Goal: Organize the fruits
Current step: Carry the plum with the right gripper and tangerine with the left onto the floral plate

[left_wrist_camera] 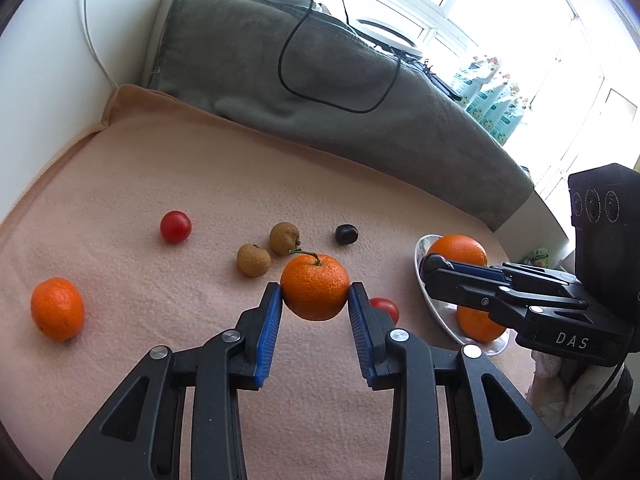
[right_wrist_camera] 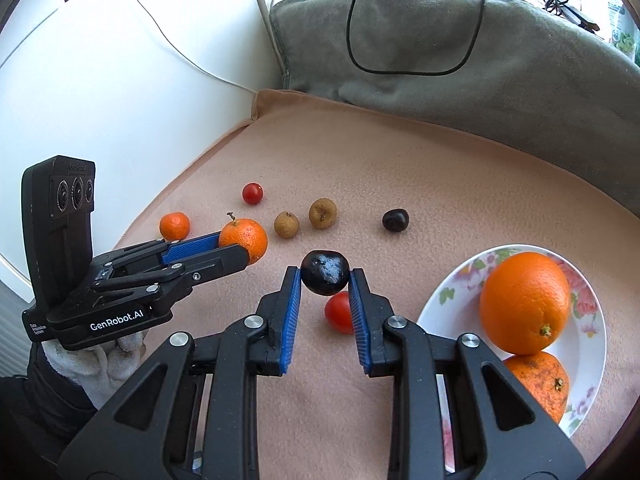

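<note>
Two fruits are lifted, the left gripper [left_wrist_camera: 316,294] fingers pinching a tangerine [left_wrist_camera: 315,286], the right gripper [right_wrist_camera: 325,278] fingers a dark plum [right_wrist_camera: 324,277]; next, probably, carrying each to the plate [right_wrist_camera: 448,304] right of the right fingers.

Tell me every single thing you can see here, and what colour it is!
Tangerines: 2, orange; one held in the left gripper, one on the cloth.
Oranges: 2, orange, in the bowl.
Dark fruits: 2, blackish; one held in the right gripper, one on the cloth.
Tomatoes: 2, red, on the cloth;.
Brown fruits: 2, tan, on the cloth;.
Bowl: 1, white, flowered, right.
Cloth: 1, peach.
Blanket: 1, grey, behind.
Fingers: blue pads.
Gloved hand: white.
</note>
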`<state>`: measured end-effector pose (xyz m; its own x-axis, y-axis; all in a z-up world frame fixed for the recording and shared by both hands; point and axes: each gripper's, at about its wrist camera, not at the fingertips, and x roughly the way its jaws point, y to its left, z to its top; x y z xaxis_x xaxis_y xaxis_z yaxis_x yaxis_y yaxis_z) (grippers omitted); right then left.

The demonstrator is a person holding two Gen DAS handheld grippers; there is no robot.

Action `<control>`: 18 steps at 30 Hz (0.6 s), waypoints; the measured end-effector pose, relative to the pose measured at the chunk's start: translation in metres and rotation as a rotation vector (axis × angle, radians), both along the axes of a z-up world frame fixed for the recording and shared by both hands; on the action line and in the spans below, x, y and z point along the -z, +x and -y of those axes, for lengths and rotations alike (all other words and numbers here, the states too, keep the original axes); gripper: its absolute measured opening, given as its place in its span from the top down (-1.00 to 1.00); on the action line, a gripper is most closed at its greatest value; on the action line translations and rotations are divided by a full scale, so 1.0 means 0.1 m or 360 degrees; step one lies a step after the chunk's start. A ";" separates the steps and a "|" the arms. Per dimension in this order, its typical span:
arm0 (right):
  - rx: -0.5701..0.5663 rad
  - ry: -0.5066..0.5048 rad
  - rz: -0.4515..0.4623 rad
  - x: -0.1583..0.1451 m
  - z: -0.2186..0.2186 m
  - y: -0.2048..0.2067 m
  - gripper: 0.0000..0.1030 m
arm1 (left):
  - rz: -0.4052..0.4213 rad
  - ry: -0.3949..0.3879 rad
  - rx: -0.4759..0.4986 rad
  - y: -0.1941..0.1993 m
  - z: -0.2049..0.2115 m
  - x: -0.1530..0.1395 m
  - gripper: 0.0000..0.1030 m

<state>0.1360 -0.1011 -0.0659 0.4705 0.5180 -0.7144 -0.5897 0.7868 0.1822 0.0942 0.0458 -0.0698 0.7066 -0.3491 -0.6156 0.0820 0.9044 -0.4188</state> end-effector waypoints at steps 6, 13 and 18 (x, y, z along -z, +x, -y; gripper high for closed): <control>0.0090 0.0066 0.0051 -0.16 0.31 -0.16 0.50 | 0.0035 -0.0019 0.0097 -0.03 0.27 -0.10 0.37; 0.0244 0.0109 0.0082 -0.23 0.77 -0.22 0.50 | 0.0047 -0.0038 0.0225 -0.05 0.60 -0.14 0.37; 0.0368 0.0127 0.0085 -0.24 1.15 -0.21 0.50 | 0.0042 -0.0040 0.0308 -0.03 0.81 -0.14 0.37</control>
